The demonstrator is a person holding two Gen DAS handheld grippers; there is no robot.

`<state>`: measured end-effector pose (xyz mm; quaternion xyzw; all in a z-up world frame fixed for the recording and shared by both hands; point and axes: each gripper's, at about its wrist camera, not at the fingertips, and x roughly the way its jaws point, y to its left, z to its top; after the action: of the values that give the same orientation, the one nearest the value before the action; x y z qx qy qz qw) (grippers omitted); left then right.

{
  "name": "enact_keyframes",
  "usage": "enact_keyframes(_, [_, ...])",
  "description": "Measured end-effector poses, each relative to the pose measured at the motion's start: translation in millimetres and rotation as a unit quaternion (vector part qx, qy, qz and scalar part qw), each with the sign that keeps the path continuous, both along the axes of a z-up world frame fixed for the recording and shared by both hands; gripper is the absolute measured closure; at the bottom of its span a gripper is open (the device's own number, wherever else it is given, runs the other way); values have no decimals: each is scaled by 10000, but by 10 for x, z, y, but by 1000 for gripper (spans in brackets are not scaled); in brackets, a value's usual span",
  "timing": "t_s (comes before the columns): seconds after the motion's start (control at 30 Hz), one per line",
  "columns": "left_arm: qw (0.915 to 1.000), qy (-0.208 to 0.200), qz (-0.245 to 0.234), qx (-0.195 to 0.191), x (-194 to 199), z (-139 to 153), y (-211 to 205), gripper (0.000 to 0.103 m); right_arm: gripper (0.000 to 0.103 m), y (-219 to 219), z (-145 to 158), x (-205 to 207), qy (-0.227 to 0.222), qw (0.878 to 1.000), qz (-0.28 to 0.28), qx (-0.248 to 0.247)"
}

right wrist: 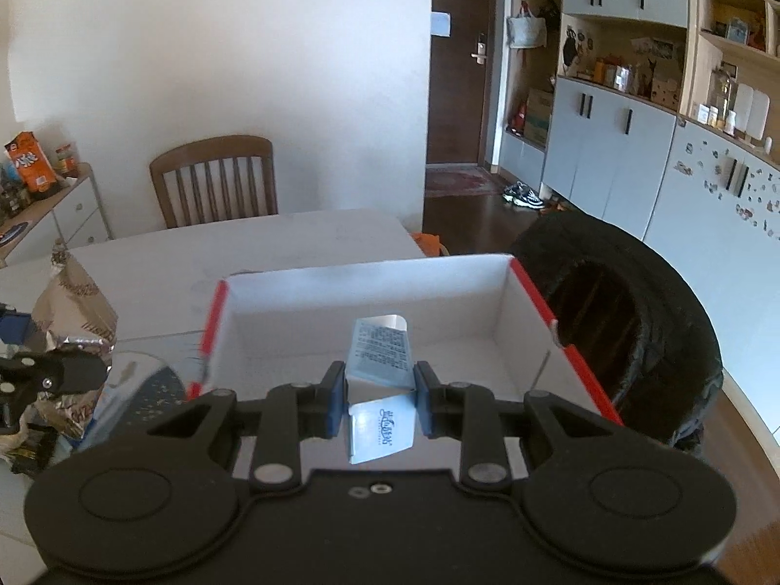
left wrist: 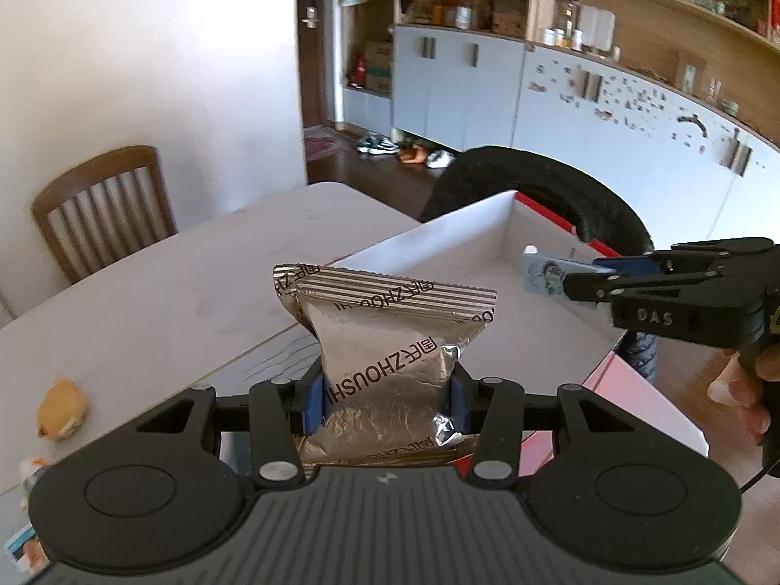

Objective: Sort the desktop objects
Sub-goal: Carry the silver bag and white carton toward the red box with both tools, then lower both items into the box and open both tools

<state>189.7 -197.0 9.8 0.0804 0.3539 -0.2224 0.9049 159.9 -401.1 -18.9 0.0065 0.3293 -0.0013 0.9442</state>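
Closest to me, my left tongs (left wrist: 387, 402) are clamped narrow on a silver foil snack packet (left wrist: 385, 341), gripping its lower half so the crimped top stands up above the blue pads. It hangs in the air above the tabletop (left wrist: 170, 282), just short of the near wall of the white box with the red rim (left wrist: 438, 239).

My right tongs (right wrist: 380, 402) are closed on a small pale-blue carton (right wrist: 380, 360), pinched by its two sides. One end flap looks popped open on the near side. This carton is already above the open box (right wrist: 365, 292), whose floor looks bare from here.

Farther off on the tabletop, a small yellow toy (left wrist: 62, 414) lies to the left, not yet sorted. Beyond the box stands a black padded chair (right wrist: 619, 321), and a wooden chair (right wrist: 214, 180) at the far edge.

My worries: the foil is slick and puffed, so I judge it could squirm out of the pads if I tilt it. The carton's loose flap may snag a pad on release. Both tongs are converging on one box and could knock together, or clip its wall and shove it.
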Motion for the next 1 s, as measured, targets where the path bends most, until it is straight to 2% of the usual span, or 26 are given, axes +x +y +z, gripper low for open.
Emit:
enact_keyframes(0.2, [9992, 23, -304, 239, 194, -64, -345, 57, 76, -156, -106, 118, 144, 9999, -17, -26])
enact_keyframes(0.3, [9987, 185, -422, 233, 295, -90, -473, 57, 76, -207, -165, 170, 166, 9998, -7, -104])
enact_keyframes(0.63, [9926, 745, -721, 633, 775, -360, -900, 57, 76, -372, -377, 357, 349, 9992, 64, -206])
enact_keyframes(0.87, [9809, 1162, -1047, 1155, 1027, -656, -1234, 57, 76, -450, -539, 478, 574, 9977, 122, -337])
enact_keyframes(1.0, [9745, 1421, -1069, 1368, 1152, -838, -1332, 57, 76, -453, -624, 528, 716, 9963, 218, -427])
